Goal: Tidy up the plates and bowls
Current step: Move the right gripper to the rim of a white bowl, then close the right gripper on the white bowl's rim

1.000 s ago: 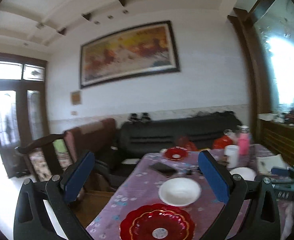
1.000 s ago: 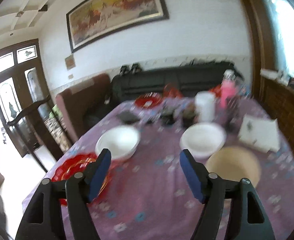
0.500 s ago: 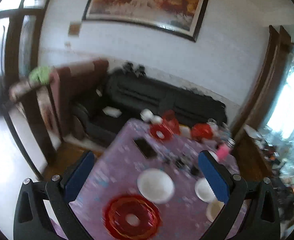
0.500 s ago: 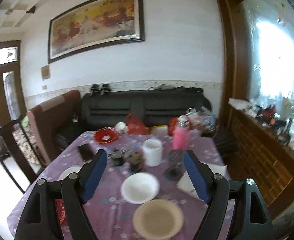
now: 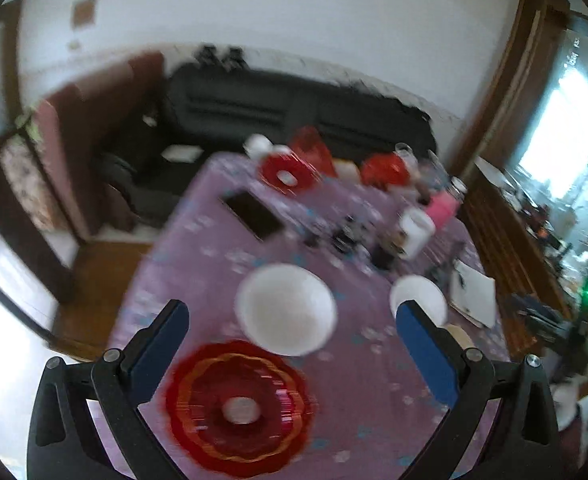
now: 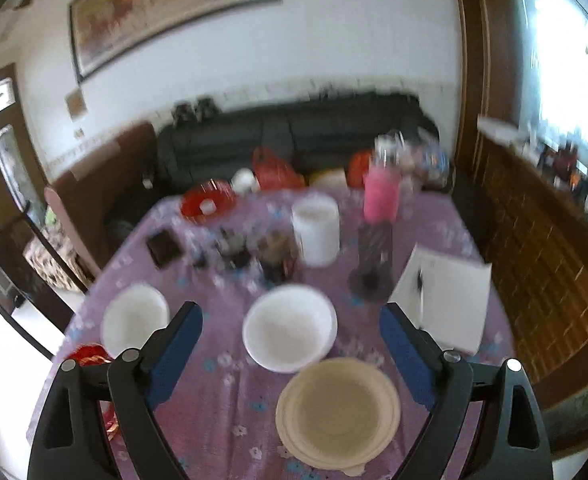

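Though frames blur, no writing reads clearly.

Two white bowls (image 6: 289,328) (image 6: 133,320), one tan plate (image 6: 338,412), two red plates (image 5: 237,408) (image 5: 287,174).

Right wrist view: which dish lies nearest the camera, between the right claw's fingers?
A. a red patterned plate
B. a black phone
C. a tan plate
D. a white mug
C: the tan plate lies lowest in the frame, between the open right claw fingers, with a white bowl just beyond it.
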`<act>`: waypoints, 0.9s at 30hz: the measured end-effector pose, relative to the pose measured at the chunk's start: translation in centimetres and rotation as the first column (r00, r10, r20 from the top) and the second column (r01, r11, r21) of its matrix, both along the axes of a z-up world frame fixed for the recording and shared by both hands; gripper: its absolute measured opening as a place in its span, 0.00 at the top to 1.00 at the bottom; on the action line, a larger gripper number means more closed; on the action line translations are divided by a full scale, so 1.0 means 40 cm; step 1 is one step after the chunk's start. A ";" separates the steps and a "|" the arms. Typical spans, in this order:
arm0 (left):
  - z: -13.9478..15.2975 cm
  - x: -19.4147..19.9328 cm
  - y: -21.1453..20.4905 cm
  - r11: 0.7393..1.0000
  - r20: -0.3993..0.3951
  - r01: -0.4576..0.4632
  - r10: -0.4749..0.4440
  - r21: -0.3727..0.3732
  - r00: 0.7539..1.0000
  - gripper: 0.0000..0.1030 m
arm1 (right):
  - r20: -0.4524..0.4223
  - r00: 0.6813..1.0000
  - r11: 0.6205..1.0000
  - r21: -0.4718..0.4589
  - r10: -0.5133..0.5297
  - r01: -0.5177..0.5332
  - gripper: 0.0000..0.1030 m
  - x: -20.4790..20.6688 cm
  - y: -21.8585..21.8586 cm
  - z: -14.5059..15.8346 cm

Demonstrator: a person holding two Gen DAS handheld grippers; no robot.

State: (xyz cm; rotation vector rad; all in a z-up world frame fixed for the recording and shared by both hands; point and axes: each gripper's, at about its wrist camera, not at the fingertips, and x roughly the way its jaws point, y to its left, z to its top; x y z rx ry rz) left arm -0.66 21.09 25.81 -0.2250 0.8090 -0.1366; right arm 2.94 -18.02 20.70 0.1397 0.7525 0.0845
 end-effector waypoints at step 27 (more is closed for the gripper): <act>-0.552 0.336 -0.457 0.973 -0.330 0.081 -0.152 -0.217 0.932 0.00 | -0.272 0.962 0.999 -0.022 0.035 -0.043 0.29 0.303 0.026 -0.405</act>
